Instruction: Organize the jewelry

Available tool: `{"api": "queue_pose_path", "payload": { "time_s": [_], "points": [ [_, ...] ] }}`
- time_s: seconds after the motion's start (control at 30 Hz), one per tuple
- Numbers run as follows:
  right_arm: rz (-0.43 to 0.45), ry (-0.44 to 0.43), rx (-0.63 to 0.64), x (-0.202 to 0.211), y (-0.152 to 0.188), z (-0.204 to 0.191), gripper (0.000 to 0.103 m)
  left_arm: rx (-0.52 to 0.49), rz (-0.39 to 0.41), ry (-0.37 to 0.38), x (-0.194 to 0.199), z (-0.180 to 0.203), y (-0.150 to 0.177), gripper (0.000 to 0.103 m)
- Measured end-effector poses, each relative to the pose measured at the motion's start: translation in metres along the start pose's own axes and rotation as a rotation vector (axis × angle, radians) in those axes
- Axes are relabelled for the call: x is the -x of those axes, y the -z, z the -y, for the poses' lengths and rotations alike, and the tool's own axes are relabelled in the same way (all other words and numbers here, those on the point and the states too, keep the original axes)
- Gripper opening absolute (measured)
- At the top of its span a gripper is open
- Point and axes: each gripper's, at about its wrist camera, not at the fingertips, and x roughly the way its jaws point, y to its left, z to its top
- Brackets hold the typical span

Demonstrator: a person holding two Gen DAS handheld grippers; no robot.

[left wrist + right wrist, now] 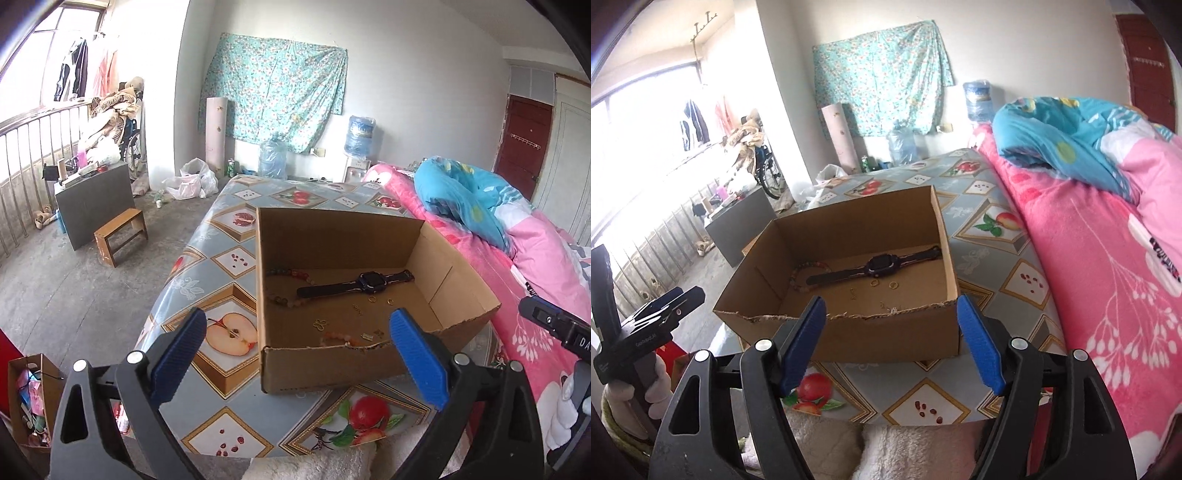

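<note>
Before cardboard box [332, 373]: left tool [295, 354], right tool [892, 338] angled down, both spread, empty.

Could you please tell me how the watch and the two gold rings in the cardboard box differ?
The watch is dark and long, its strap laid out flat across the box floor; the gold rings are tiny bright hoops. The watch lies nearer the far wall, the rings just in front of it. Both rest loose in the cardboard box.

1. One cardboard box [332, 373].
2. One dark watch [354, 286] inside it.
3. Two small gold rings [371, 300].
4. At least two bead bracelets [288, 275]; the other small pieces are too tiny to count.
</note>
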Motion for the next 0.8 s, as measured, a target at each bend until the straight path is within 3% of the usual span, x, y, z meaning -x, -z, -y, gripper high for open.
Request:
{"api": "queue_pose_path", "payload": {
  "time_s": [0.2,0.53,0.8],
  "points": [
    [-0.088,0.035,0.043,-0.021,0.021,-0.019,0.074,-0.032,-0.075,0.022,-0.017,0.025,0.018,0.098],
    [-0.186,0.048,0.034,-0.053,0.027,-0.030,0.074,-0.009,-0.213,-0.093,-0.050,0.033,0.028,0.097],
    [-0.227,0.056,0.029,-0.065,0.028,-0.033,0.074,0.020,-0.308,-0.107,-0.068,0.035,0.032,0.097]
  ]
}}
